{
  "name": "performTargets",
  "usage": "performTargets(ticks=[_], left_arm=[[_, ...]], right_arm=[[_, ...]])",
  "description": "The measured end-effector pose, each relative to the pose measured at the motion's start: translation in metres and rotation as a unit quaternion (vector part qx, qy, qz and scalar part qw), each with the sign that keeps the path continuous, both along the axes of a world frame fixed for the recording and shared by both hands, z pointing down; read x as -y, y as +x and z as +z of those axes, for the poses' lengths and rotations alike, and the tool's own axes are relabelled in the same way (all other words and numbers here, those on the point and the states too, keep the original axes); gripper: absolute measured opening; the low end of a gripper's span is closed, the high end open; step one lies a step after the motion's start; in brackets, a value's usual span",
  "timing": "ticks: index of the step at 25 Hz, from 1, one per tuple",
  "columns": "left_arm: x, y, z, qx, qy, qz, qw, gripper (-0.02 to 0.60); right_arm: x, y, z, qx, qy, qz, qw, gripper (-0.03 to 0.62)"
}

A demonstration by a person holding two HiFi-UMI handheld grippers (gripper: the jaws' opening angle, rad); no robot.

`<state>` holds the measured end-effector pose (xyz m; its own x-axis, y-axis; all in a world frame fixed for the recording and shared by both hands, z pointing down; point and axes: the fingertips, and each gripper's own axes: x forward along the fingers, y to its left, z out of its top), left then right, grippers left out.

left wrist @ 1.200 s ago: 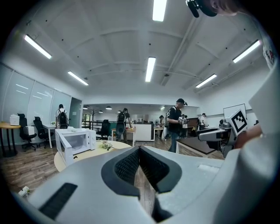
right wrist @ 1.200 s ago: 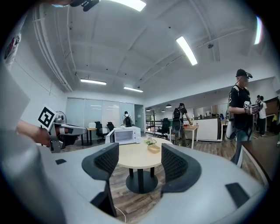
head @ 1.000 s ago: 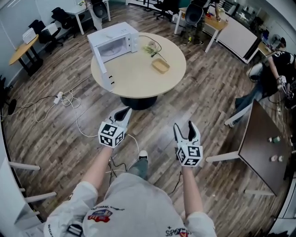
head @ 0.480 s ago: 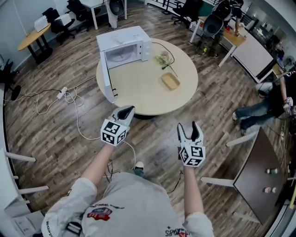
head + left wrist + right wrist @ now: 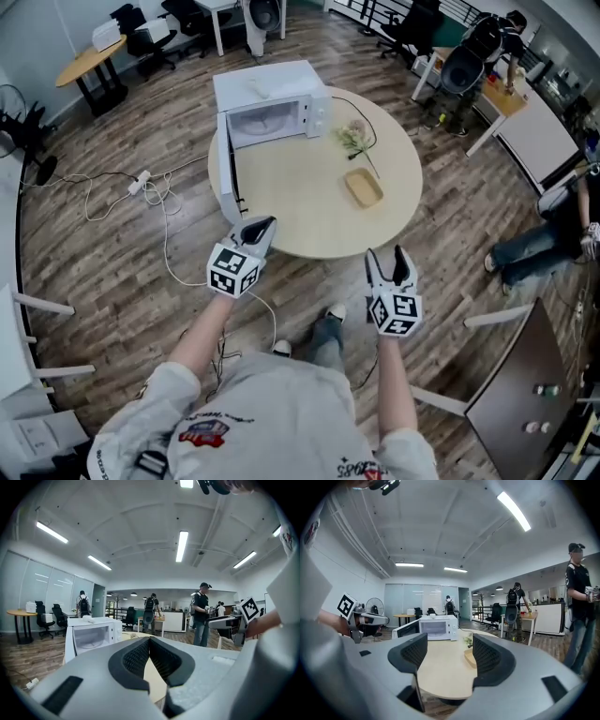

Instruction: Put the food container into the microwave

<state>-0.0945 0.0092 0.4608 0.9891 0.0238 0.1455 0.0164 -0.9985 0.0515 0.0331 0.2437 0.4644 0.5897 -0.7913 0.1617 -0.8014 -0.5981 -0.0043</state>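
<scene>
The left gripper (image 5: 259, 226) has its jaws pressed together on nothing. The right gripper (image 5: 387, 257) has its jaws spread, also with nothing between them. Both hang short of the near edge of the round table (image 5: 300, 230), so no grasp has begun.

The nearest hazard, as I judge it, is the white cable (image 5: 169, 248) looping over the floor beside the person's feet; a step toward the table could snag it. Next is the microwave door (image 5: 228, 176), swung wide open and reaching out to the table's near-left edge. The left gripper is close to it, and a careless swing could knock the door or push it partly shut across the opening.

The food container (image 5: 364, 187) lies on the table's right half, well apart from both grippers and off to the right of the oven's mouth. It is a shallow tan tray without a lid, and I cannot tell whether anything is in it. Pinched by one rim it could well tip, so a level carry matters.

Just beyond it lies a dried plant sprig (image 5: 353, 138), which a low reach might brush.

Farthest stands the microwave (image 5: 272, 94) — its cavity shows only the glass turntable, so there is room for the tray.
</scene>
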Motion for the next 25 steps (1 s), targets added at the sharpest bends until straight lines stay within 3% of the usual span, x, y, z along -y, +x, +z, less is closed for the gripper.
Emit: performTargets(ticks=[11, 19, 25], left_arm=[[0.061, 0.096, 0.023, 0.014, 0.002, -0.107, 0.9941, 0.005], [0.112, 0.167, 0.020, 0.030, -0.016, -0.214, 0.9761, 0.005], [0.133, 0.208, 0.012, 0.030, -0.016, -0.271, 0.9621, 0.005]], right_arm=[[0.115, 0.146, 0.022, 0.009, -0.001, -0.124, 0.992, 0.288], [0.213, 0.253, 0.015, 0.010, -0.025, -0.243, 0.970, 0.285], [0.256, 0.308, 0.017, 0.012, -0.026, -0.306, 0.952, 0.285]])
